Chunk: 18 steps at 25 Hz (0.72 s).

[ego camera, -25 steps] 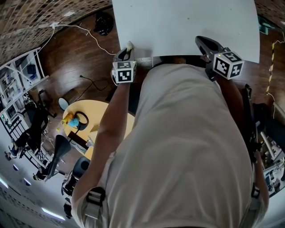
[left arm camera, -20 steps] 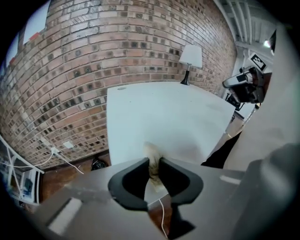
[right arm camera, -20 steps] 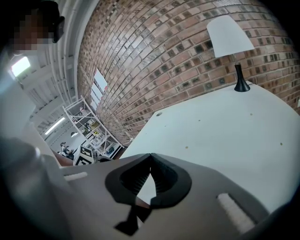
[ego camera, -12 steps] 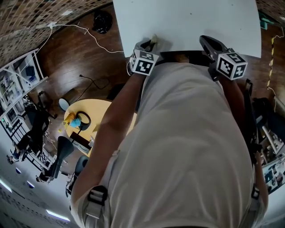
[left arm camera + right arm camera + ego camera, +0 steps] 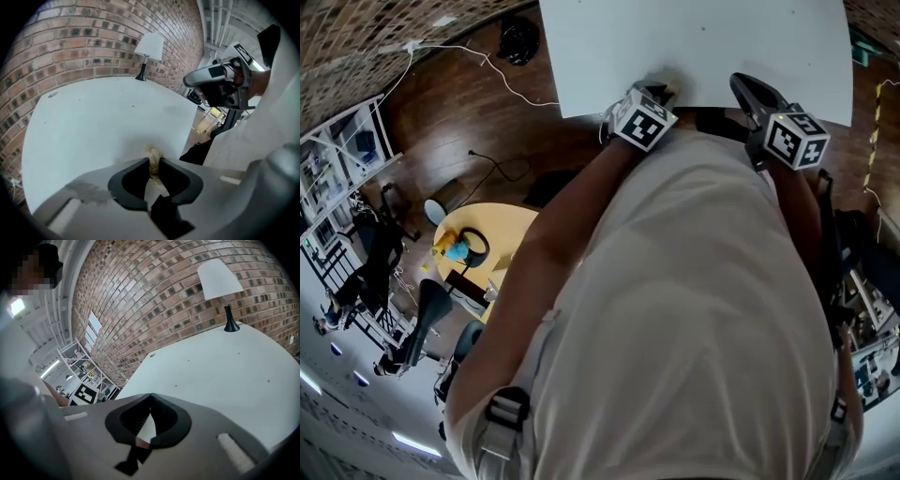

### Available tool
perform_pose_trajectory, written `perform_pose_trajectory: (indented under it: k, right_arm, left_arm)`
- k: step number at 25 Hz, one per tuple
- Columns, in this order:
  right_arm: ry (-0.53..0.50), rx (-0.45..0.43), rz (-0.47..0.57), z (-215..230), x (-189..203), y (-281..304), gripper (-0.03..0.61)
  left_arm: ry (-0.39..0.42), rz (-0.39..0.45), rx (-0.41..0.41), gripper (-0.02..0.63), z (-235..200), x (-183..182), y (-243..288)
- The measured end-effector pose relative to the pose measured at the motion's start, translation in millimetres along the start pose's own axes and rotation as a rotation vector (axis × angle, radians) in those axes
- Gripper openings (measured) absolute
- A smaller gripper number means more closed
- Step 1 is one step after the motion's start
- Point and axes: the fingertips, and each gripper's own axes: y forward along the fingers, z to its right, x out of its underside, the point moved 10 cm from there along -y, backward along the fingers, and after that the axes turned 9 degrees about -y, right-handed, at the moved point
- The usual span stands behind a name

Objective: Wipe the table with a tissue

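Note:
A white table (image 5: 703,37) fills the top of the head view. My left gripper (image 5: 654,96) reaches over its near edge, pointing steeply down, shut on a small crumpled beige tissue (image 5: 153,153). The tissue pokes out past the fingertips and rests on the table (image 5: 93,122). My right gripper (image 5: 742,86) hovers at the same near edge, further right. In the right gripper view its jaws (image 5: 150,395) meet at the tips with nothing between them. The left gripper view shows the right gripper (image 5: 216,84) off to its right.
A table lamp (image 5: 149,49) with a white shade stands at the table's far edge against a brick wall (image 5: 154,291). On the wooden floor to the left are a round yellow table (image 5: 478,248), cables and a shelving rack (image 5: 337,178).
My left gripper has slid to the right along the table's near edge with the tissue in it, and has turned. The right gripper has stayed in place.

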Motion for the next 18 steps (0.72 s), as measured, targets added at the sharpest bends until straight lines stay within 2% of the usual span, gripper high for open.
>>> perform_pose_trajectory:
  k: [2,4,11,15,18]
  right_arm:
    - [-0.001,-0.009,-0.001,3,-1,0,0.009]
    - [-0.006,-0.024,-0.006,7,-1,0,0.009]
    - [-0.019,-0.085,-0.004,43,-21,-6,0.009]
    - [-0.098,-0.104,-0.007,49,-27,-12,0.009]
    - [-0.142,-0.120,-0.004,51,-30,-16,0.009]
  left_arm:
    - [0.027,0.013,-0.002,0.072,5,-1,-1]
    - [0.019,0.035,-0.026,0.072,3,-3,-3]
    - [-0.093,0.154,-0.098,0.074,-5,-28,-21]
    - [-0.151,0.199,-0.135,0.074,-4,-32,-27]
    - [-0.164,0.214,-0.149,0.074,1,-41,-27]
